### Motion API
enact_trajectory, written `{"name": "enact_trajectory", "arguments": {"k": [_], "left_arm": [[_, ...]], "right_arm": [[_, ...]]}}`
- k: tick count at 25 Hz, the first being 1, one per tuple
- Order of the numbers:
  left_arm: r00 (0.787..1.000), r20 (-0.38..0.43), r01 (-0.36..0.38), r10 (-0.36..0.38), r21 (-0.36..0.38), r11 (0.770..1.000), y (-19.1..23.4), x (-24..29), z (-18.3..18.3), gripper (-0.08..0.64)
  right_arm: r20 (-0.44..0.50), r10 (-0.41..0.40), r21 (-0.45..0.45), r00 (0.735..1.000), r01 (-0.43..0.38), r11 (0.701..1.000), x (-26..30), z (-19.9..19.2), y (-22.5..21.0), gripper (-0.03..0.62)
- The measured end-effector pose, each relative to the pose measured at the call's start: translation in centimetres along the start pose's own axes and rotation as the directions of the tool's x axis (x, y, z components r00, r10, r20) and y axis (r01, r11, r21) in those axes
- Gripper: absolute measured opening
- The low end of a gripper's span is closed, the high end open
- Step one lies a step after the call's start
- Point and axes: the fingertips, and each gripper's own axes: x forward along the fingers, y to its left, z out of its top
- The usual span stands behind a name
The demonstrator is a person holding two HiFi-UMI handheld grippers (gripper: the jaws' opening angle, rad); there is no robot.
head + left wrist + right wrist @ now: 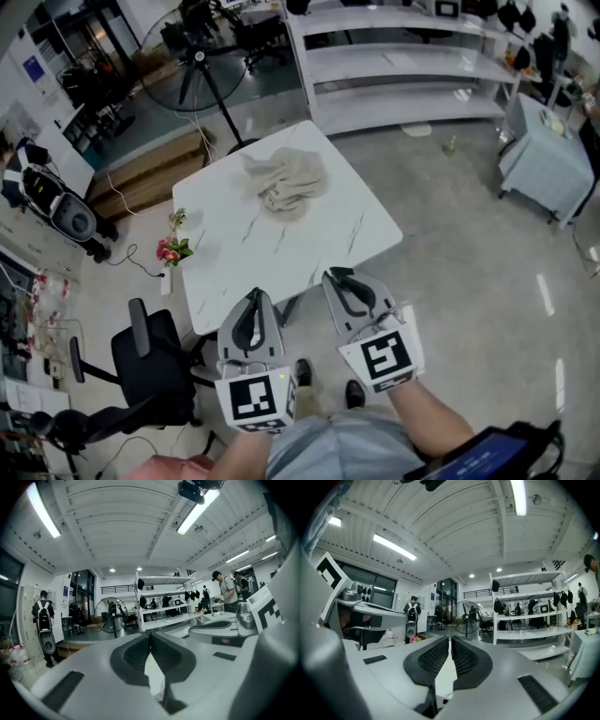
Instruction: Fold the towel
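The towel (286, 181) lies crumpled in a beige heap on the far part of the white marble-patterned table (281, 255), well apart from both grippers. Only the head view shows it; neither gripper view catches the towel.

In the head view the left gripper (255, 294) and right gripper (335, 276) are held side by side over the table's near edge, each pointing towards the towel, with their marker cubes nearest the person. The left gripper view looks along that gripper's own dark pads: the jaws of the left gripper (150, 635) meet at the tips with nothing between them, only a sliver of white tabletop showing below. The right gripper view shows the jaws of the right gripper (450, 641) closed to a hairline slit, also empty.

Each gripper view also shows its neighbour from the side: the right gripper (219, 630) lies at the right of the left gripper view, the left gripper (356, 607) at the left of the right gripper view.

At the table's left edge the head view shows a small bunch of pink flowers (172, 248), and a black office chair (150, 352) nearer the person. Beyond the table stand a large fan (195, 45) and white shelving (403, 61). The gripper views show these level, fan (466, 615) and shelving (529, 620), plus a person with a backpack (411, 613) and the ceiling light strips (393, 546), which the head view does not catch.
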Motion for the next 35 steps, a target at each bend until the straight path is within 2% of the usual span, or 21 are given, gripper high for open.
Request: {"name": "enact_trajectory", "arguments": {"k": [5, 11, 17, 24, 29, 35], "left_arm": [[1.000, -0.003, -0.020, 0.020, -0.004, 1.000, 1.0, 1.8, -0.4, 0.008], [1.000, -0.009, -0.011, 0.011, -0.026, 1.000, 2.8, 5.3, -1.1, 0.008], [0.999, -0.045, 0.008, -0.011, -0.068, 0.998, 6.5, 12.3, -3.4, 0.008], [0.995, -0.081, 0.048, -0.055, -0.091, 0.995, 11.6, 21.3, -5.2, 0.008], [0.994, -0.080, 0.067, -0.076, -0.110, 0.992, 14.4, 26.2, -5.7, 0.008], [0.993, -0.071, 0.083, -0.094, -0.136, 0.987, 17.6, 29.6, -5.0, 0.008]], "right_arm": [[-0.010, 0.018, -0.015, 1.000, -0.018, 1.000, 1.8, -0.6, -0.9, 0.031], [-0.040, -0.007, -0.021, 0.999, 0.006, 1.000, 5.4, -1.7, -2.9, 0.028], [-0.095, -0.022, -0.034, 0.995, 0.019, 0.999, 12.2, -3.7, -5.0, 0.028], [-0.153, -0.076, -0.036, 0.985, 0.071, 0.997, 21.1, -5.5, -8.2, 0.026], [-0.172, -0.126, -0.042, 0.977, 0.120, 0.992, 25.4, -5.4, -10.4, 0.025], [-0.170, -0.163, -0.079, 0.972, 0.151, 0.985, 29.6, -3.9, -11.7, 0.025]]}}
